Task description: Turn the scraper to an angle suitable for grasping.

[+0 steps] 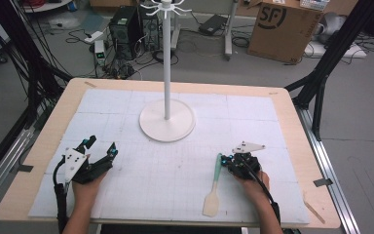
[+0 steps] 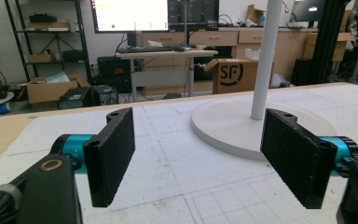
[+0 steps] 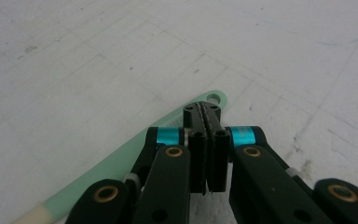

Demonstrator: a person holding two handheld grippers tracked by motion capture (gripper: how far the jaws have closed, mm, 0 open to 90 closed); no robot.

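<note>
The right gripper (image 3: pixel 207 116) had its two black jaws pressed flat together with nothing between them, the ribbed pads meeting face to face. Just under and beyond their tips lay the spatula (image 3: pixel 121 158), its pale green handle running away to the lower left of the jaws and its hanging hole (image 3: pixel 213 98) sitting right past the tips. The closed jaws seemed placed there to nudge or line up the handle end rather than to grip it, since the handle lay flat on the mat and was not clamped. In the high view the spatula (image 1: pixel 215 181) stretched back from the right gripper (image 1: pixel 230 161) toward the person, a slim, smooth, probably silicone tool with a cream, paddle-shaped blade.

The left gripper (image 2: pixel 203 154) held its jaws wide apart, empty, the pads rough and matte like coarse rubber, with bright teal collars behind them. Between and beyond them stood the white stand (image 2: pixel 242 128), a round flat base with a straight smooth pole, likely waiting to take the spatula by its hole on the hooks (image 1: pixel 165 9) at its top. Everything rested on a white gridded mat (image 1: pixel 126 185) over a light wooden table (image 1: pixel 292 112).
</note>
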